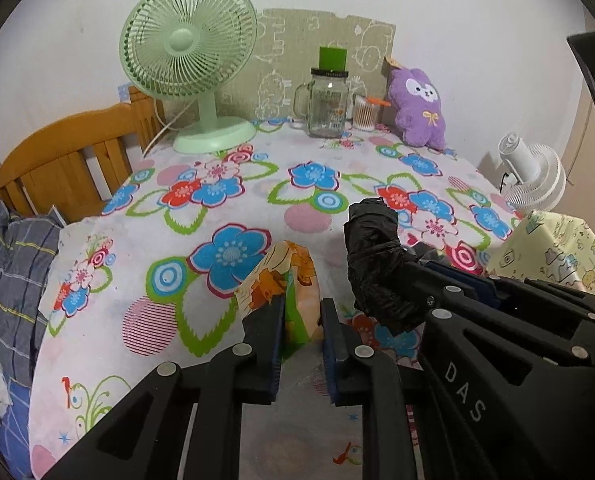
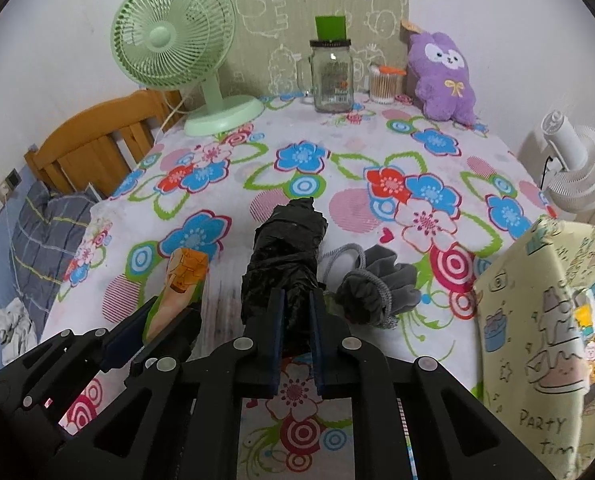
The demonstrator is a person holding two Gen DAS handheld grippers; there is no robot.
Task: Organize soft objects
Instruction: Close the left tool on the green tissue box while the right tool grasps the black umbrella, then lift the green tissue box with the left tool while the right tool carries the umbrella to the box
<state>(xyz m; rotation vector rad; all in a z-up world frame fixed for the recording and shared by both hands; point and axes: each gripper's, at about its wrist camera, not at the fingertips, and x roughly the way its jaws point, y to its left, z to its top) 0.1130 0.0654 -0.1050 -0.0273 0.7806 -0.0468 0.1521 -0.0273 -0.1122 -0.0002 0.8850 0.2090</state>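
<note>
The left gripper (image 1: pixel 302 320) pinched a folded orange-and-green printed cloth packet (image 1: pixel 285 280) between its blue pads, and the right gripper (image 2: pixel 297 312) was clamped on a crumpled roll of black plastic bags (image 2: pixel 283 256) — both items stood up from the jaws above the flower-printed tablecloth (image 2: pixel 337 168). Just right of the black roll, a grey knitted fabric bundle with a cord loop (image 2: pixel 373 288) lay on the cloth, near the gripper's right finger. Further right of the roll, a pale yellow cartoon-printed box (image 2: pixel 537 320) rose at the table edge. Beyond the roll, along the wall, stood a mint-green desk fan (image 2: pixel 177 40), a clear glass handled jar with a dark lid (image 2: pixel 331 76), a small clear tub of cotton swabs (image 2: pixel 385 86) and a purple plush bunny (image 2: pixel 445 80) — all well apart from the grippers. A white fan (image 2: pixel 577 164) stood off the table to the right.
</note>
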